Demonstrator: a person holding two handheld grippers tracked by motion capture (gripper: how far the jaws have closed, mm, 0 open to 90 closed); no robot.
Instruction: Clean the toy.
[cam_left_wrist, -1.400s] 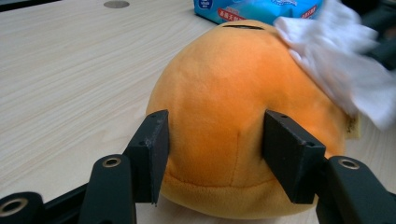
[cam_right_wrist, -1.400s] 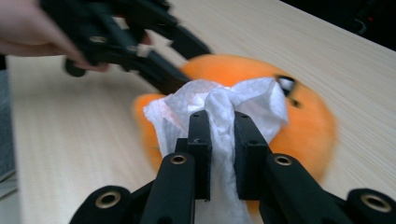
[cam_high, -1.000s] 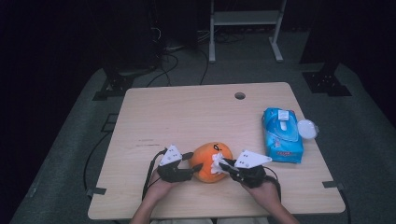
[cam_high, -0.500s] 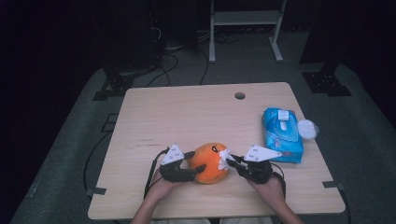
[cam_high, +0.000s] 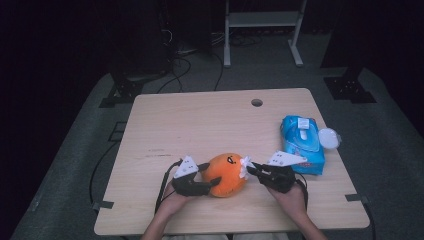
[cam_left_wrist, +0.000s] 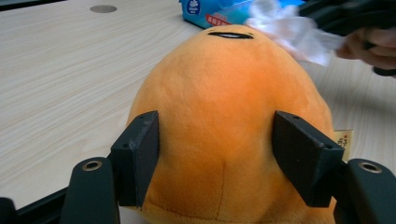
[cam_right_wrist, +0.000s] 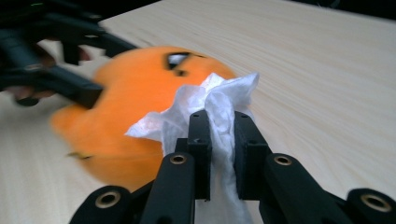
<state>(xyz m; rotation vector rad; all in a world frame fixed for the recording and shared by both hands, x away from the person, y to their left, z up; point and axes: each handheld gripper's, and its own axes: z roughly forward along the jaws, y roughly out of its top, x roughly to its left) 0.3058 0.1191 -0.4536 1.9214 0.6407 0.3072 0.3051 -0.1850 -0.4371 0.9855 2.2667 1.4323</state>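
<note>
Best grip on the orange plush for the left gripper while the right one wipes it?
Across the wide lower body of the orange plush, coming in level from the person's side. It is rounded and tapers upward, so the left gripper should straddle its flanks low down. That leaves the top free for the white wipe in the right gripper.

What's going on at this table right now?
A person is cleaning an orange plush toy on a wooden table. The left gripper steadies the toy, with its jaws on either side of it. The right gripper is clamped on a crumpled white wipe held at the toy's side. A blue wipe pack lies to the right.
</note>
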